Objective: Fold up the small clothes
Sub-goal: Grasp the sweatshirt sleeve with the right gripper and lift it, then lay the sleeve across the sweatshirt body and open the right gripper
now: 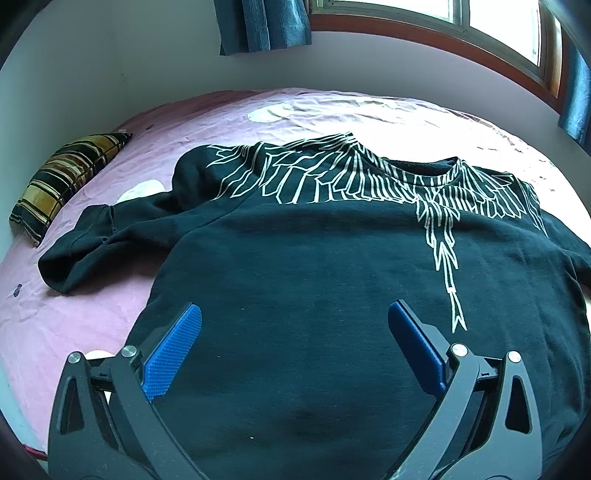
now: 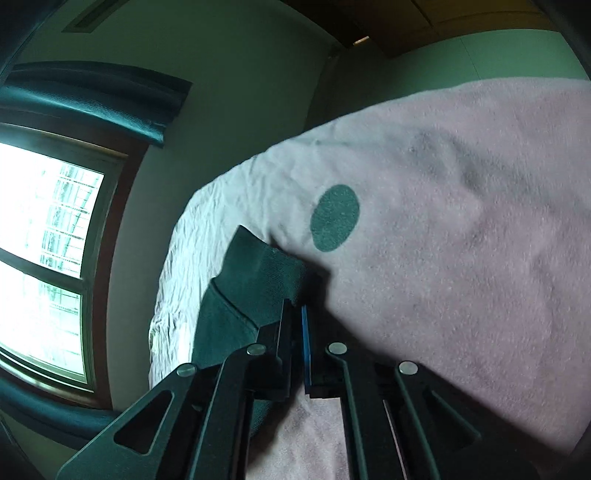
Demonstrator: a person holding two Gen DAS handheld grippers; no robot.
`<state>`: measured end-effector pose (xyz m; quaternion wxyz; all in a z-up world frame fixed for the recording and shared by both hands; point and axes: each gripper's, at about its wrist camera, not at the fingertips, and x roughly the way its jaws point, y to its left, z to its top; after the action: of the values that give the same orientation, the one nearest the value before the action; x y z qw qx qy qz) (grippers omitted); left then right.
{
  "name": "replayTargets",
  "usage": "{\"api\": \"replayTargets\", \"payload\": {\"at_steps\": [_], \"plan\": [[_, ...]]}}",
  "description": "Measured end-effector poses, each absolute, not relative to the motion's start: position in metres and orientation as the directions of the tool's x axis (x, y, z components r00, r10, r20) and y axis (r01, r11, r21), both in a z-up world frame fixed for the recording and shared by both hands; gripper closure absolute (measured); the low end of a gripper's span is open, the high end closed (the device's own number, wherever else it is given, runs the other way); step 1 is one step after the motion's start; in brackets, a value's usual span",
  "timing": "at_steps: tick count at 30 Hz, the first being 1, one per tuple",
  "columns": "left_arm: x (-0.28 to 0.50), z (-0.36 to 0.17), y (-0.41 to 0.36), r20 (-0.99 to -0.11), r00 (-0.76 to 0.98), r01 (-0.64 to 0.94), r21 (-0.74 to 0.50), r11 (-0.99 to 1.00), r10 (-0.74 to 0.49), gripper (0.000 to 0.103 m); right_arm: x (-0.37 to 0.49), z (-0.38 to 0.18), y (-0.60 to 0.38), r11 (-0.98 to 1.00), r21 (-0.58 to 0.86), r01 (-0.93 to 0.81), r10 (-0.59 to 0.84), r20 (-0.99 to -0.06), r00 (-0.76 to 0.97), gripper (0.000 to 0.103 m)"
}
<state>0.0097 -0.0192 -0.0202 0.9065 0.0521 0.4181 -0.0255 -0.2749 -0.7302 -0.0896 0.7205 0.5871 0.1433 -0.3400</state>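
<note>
A black sweatshirt [image 1: 314, 258] with a white feather print across the chest lies spread flat, front up, on a pink bed sheet [image 1: 74, 314]. Its left sleeve [image 1: 96, 243] trails out to the side. My left gripper [image 1: 295, 306] hovers over the sweatshirt's lower body, open, with nothing between its blue pads [image 1: 173, 354]. In the right wrist view, my right gripper [image 2: 297, 308] is shut on the edge of the dark ribbed sleeve cuff [image 2: 258, 269], which lies on the pink sheet [image 2: 461, 221]. The right gripper does not show in the left wrist view.
A plaid pillow [image 1: 62, 184] lies at the bed's far left by the wall. A window [image 1: 498, 22] with blue curtains [image 1: 258, 26] runs behind the bed. The sheet carries a dark round spot [image 2: 334, 218] just beyond the cuff. The bed's edge meets the wall by the window [image 2: 44, 240].
</note>
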Motion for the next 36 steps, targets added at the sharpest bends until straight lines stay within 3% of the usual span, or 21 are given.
{"api": "replayTargets", "payload": {"at_steps": [3,9,13,17,24,36], "plan": [[0.009,-0.019,-0.012,-0.762,0.647,0.089,0.07,0.994,-0.005,0.002,-0.264,-0.06,-0.717,0.149,0.74,0.656,-0.359,-0.577,0.733,0.099],[0.008,-0.012,0.015,-0.742,0.67,0.06,0.079,0.995,0.019,0.002,-0.208,0.048,-0.643,0.44,0.719,0.538,-0.347,-0.417,0.84,0.099],[0.008,-0.005,0.04,-0.73,0.682,0.023,0.068,0.997,0.034,0.002,-0.158,0.111,-0.558,0.646,0.661,0.382,-0.222,-0.317,0.922,0.099],[0.006,0.001,0.066,-0.726,0.685,-0.012,0.063,0.998,0.054,0.002,-0.092,0.15,-0.452,0.8,0.57,0.188,-0.028,-0.277,0.961,0.099],[-0.007,0.003,0.11,-0.719,0.689,-0.067,0.056,0.996,0.087,0.002,-0.018,0.142,-0.295,0.873,0.483,-0.073,0.262,-0.338,0.904,0.099],[-0.016,0.006,0.148,-0.715,0.693,-0.116,0.021,0.993,0.097,0.002,0.026,0.041,-0.123,0.919,0.323,-0.227,0.383,-0.595,0.707,0.099]]}}
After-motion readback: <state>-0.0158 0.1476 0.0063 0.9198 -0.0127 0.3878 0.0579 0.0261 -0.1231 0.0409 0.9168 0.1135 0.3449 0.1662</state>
